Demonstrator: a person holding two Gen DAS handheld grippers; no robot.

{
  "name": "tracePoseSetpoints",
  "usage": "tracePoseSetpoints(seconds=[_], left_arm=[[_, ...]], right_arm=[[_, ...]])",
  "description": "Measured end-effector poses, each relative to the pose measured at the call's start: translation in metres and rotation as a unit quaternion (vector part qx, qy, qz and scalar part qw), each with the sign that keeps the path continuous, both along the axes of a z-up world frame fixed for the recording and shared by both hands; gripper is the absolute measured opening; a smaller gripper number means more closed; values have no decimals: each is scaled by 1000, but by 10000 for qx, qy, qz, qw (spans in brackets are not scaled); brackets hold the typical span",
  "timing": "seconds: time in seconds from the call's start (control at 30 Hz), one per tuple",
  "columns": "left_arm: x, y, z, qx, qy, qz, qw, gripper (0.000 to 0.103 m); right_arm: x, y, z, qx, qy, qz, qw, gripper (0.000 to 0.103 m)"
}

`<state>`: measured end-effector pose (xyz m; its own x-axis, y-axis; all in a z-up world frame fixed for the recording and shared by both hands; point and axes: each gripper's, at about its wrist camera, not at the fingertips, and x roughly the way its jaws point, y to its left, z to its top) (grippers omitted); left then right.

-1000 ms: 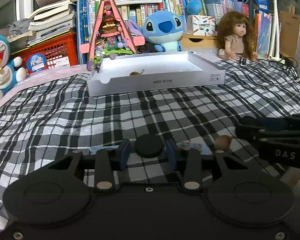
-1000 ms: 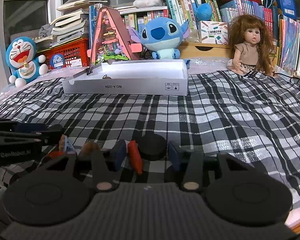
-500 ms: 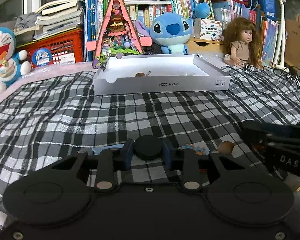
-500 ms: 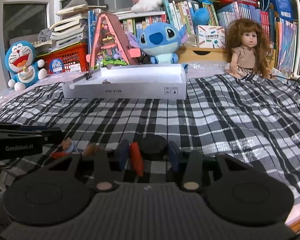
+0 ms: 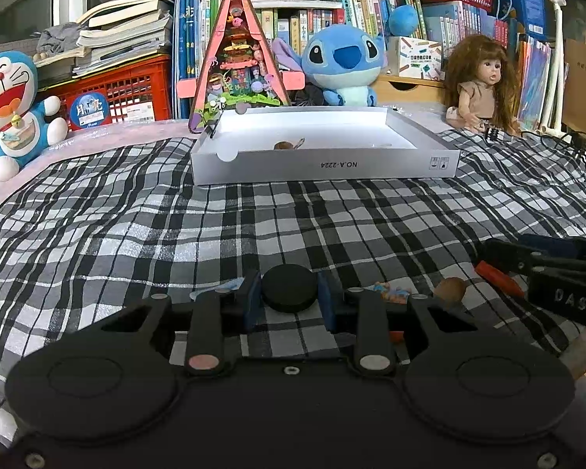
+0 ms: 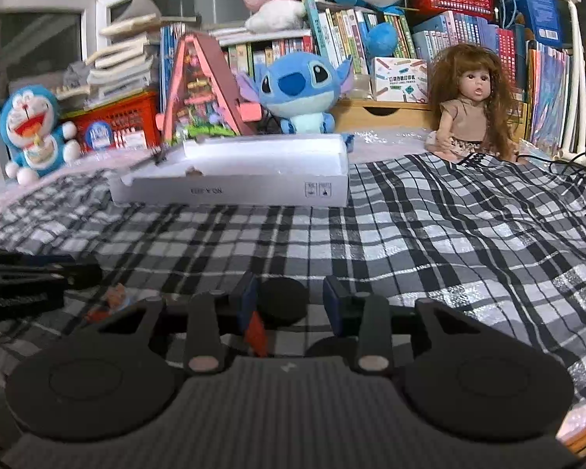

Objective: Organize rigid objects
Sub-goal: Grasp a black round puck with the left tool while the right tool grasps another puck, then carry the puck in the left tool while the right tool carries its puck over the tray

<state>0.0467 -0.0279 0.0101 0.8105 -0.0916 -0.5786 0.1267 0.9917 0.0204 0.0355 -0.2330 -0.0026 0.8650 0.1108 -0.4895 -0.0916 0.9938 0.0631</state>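
A white shallow box [image 5: 324, 164] lies at the far middle of the plaid blanket, with a small brown object [image 5: 282, 145] inside; it also shows in the right wrist view [image 6: 230, 189]. My left gripper [image 5: 288, 297] is shut on a black round disc [image 5: 287, 287]. To its right lie a small colourful figure [image 5: 390, 291], a brown ball [image 5: 452, 288] and a red piece [image 5: 498, 278] under my right gripper. My right gripper [image 6: 289, 305] is open around a black disc [image 6: 283, 303], with the red piece [image 6: 256, 332] by its left finger.
Plush toys, a doll [image 5: 480, 82], a pink triangular toy house [image 5: 236, 62], a red crate [image 5: 125, 90] and bookshelves line the back. Cables [image 5: 558, 140] lie at the far right. The blanket's near edge drops off at the lower right.
The left fingers have closed onto the black disc. Both grippers have risen and tilted slightly, so the box looks nearer in the left view. The right view is now blurred by motion.
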Motion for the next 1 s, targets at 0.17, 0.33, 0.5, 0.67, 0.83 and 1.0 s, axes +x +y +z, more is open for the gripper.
tracePoseSetpoints(seconds=[0.17,0.33,0.5,0.67,0.83,1.0], left_arm=[[0,-2,-3,73,-5,-14,10000,29],[0,-2,-3,80,-9,-12,10000,29],[1,-1,-3,72,-8,-5,10000,29],[2,-1,-2,81,-11,0,10000,29],[4,1,-2,76,-7,15,10000,29],[4,1,-2,86,-11,13,10000,29]], right_arm=[[4,8,-3,-208,12,47,9998,44],[7,11,-5,-259,-1,83,9996,47],[12,14,-7,-241,83,161,9995,50],[7,12,-6,-242,-27,103,9996,60],[4,3,-2,-144,-125,-92,9998,62],[7,-7,0,-60,-75,-302,9995,62]])
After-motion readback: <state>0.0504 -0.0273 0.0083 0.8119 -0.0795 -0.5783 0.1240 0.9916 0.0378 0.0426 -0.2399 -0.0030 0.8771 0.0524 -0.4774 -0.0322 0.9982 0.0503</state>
